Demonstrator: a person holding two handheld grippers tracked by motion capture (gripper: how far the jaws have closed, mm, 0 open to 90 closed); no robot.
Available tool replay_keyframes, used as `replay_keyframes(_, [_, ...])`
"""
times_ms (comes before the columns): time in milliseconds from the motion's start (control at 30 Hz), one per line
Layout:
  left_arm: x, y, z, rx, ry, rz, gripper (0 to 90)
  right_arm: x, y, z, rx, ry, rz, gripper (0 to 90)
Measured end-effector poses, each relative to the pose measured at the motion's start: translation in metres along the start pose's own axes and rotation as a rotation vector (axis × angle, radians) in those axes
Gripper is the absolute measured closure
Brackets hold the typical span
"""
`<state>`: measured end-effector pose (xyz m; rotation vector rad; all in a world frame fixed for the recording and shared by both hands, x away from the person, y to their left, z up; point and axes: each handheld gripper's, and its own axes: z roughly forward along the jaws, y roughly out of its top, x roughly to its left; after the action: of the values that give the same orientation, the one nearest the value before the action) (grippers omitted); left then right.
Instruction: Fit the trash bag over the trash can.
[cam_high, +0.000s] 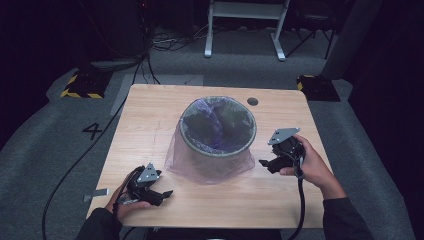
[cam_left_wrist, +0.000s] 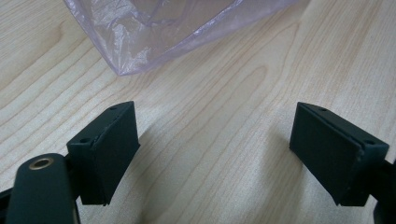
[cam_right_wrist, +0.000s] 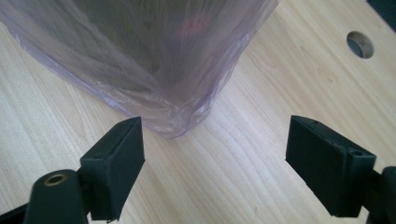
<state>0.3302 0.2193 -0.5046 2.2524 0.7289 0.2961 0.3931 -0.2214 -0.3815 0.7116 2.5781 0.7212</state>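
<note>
At the lower left of the high view, the left gripper is held low over the table, its jaws spread with nothing between them. In the centre, the bin is lined with a purple bag that is draped down its outside. A round hole is seen in the table just behind. At the right, the right gripper is held just beside the bag, jaws spread and empty.
</note>
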Motion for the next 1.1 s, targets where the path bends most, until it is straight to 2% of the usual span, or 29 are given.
replay_keyframes(233, [0.0, 0.0, 0.0, 0.001, 0.0, 0.0, 15.0, 0.004, -0.011, 0.008, 0.033, -0.034, -0.014, 19.6])
replay_keyframes(467, [0.0, 0.0, 0.0, 0.0, 0.0, 0.0, 15.0, 0.008, -0.021, 0.012, 0.043, -0.036, -0.01, 19.6])
replay_keyframes(767, [0.0, 0.0, 0.0, 0.0, 0.0, 0.0, 15.0, 0.007, -0.037, 0.017, 0.044, -0.023, 0.023, 19.6])
replay_keyframes(1100, [0.0, 0.0, 0.0, 0.0, 0.001, 0.0, 15.0, 0.005, -0.056, 0.02, 0.043, -0.035, 0.068, 19.7])
